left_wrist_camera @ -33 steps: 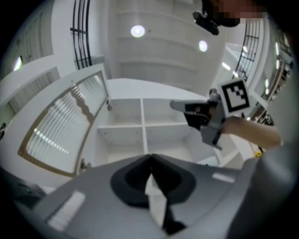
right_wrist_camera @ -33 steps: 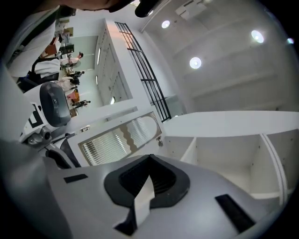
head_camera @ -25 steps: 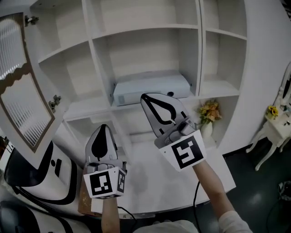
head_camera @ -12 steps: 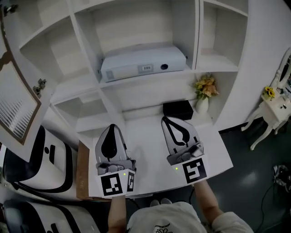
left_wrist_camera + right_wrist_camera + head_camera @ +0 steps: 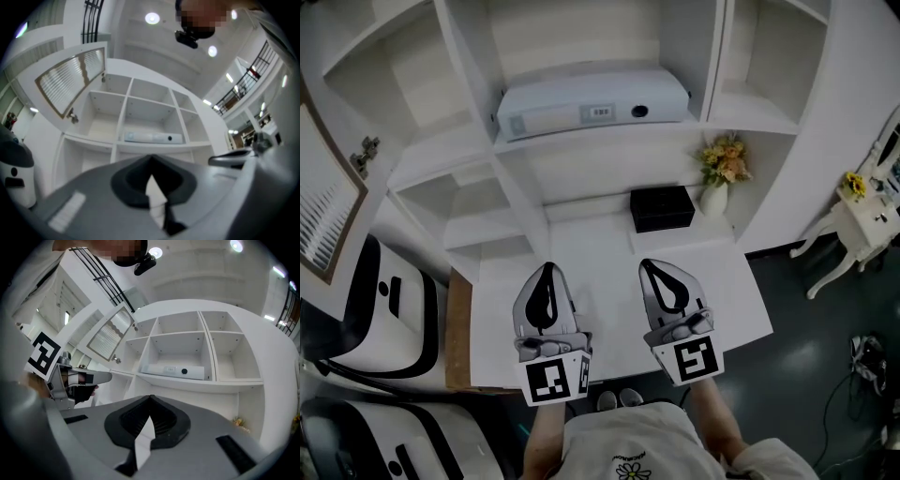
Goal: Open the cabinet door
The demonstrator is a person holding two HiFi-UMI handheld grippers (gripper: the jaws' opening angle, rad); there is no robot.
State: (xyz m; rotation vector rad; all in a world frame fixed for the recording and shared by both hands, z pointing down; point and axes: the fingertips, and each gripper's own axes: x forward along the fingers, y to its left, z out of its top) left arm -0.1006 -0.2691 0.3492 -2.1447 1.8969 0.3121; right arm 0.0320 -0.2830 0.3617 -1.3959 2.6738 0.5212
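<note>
1. the cabinet door stands swung out at the upper left of the shelf unit, its hinge bare and the compartment behind it showing.
2. the left hand-held gripper has its jaws together with nothing between them, and it hangs low over the tabletop.
3. the right hand-held gripper is the same: jaws closed, empty, just beside the left one.
4. both are well apart from the door, and neither touches it.
5. a white box sits on a middle shelf, with a black box and flowers below it.
6. the opening looks done. whether the door is at its full swing is hard to tell, since it runs off the picture's edge.
7. nothing seems left to do.
</note>
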